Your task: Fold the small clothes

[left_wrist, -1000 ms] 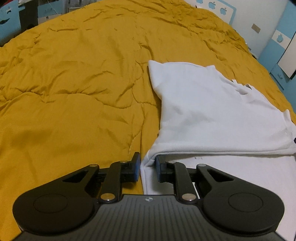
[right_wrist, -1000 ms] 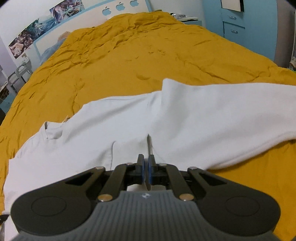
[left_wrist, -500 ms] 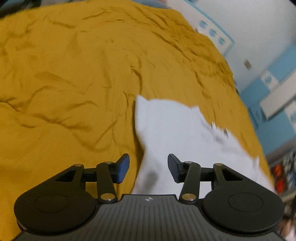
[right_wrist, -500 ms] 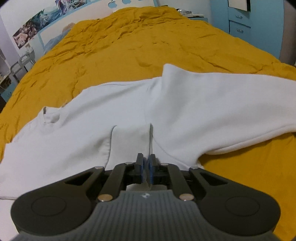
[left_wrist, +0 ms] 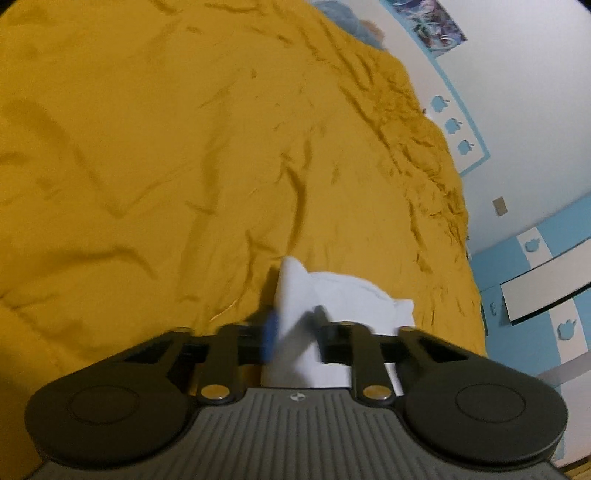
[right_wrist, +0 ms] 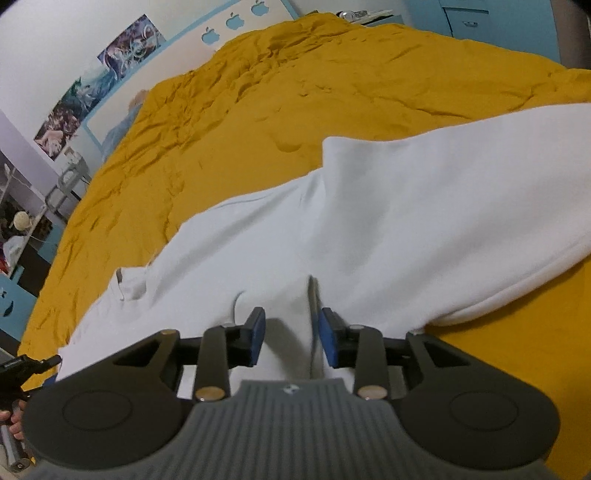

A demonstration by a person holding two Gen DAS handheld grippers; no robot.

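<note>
A white garment (right_wrist: 388, 229) lies spread on the mustard-yellow bedcover (right_wrist: 332, 85), part of it folded over itself. My right gripper (right_wrist: 290, 338) is open just above it, the blue pads either side of a cloth ridge. In the left wrist view a small part of the white garment (left_wrist: 332, 291) shows beyond my left gripper (left_wrist: 295, 338), which is open, tilted and blurred by motion. White cloth lies between its jaws; whether it touches them I cannot tell.
The bedcover (left_wrist: 166, 166) fills most of the left wrist view. A white and blue wall (left_wrist: 517, 129) stands to the right of it. Blue drawers (right_wrist: 498, 22) stand behind the bed and a shelf (right_wrist: 33, 221) at the left.
My right gripper was shut on the garment's edge and has opened, letting it go. My left gripper opened, lifted and swung away to the left, so less of the garment shows.
</note>
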